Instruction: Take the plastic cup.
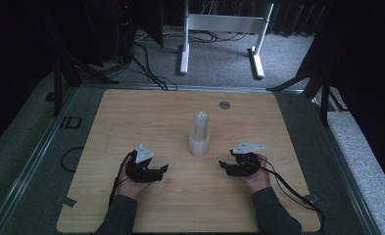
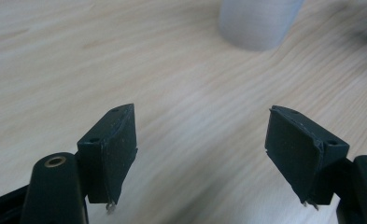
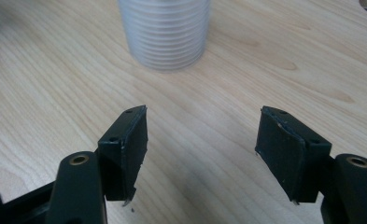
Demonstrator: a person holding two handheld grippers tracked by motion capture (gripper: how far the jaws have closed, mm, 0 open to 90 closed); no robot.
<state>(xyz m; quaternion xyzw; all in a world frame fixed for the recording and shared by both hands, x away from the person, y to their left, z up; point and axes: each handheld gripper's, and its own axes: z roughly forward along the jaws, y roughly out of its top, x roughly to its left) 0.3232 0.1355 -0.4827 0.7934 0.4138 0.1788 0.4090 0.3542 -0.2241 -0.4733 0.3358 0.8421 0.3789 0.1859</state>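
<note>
A stack of translucent white plastic cups (image 1: pixel 199 133) stands upright near the middle of the wooden table (image 1: pixel 131 117). My left gripper (image 1: pixel 161 170) rests low on the table to the stack's left, jaws apart with nothing between them. In the left gripper view the gripper (image 2: pixel 201 154) points at bare wood, with the stack's base (image 2: pixel 258 23) ahead to the upper right. My right gripper (image 1: pixel 223 165) lies to the stack's right, also open and empty. The right gripper view has its gripper (image 3: pixel 202 154) facing the ribbed stack (image 3: pixel 165 32), a short gap away.
A small round metal grommet (image 1: pixel 224 105) sits in the table's far edge area. Cables (image 1: pixel 288 186) trail from both grippers over the near table. Beyond the table stand a white desk frame (image 1: pixel 224 34) and dark tripod legs on grey carpet.
</note>
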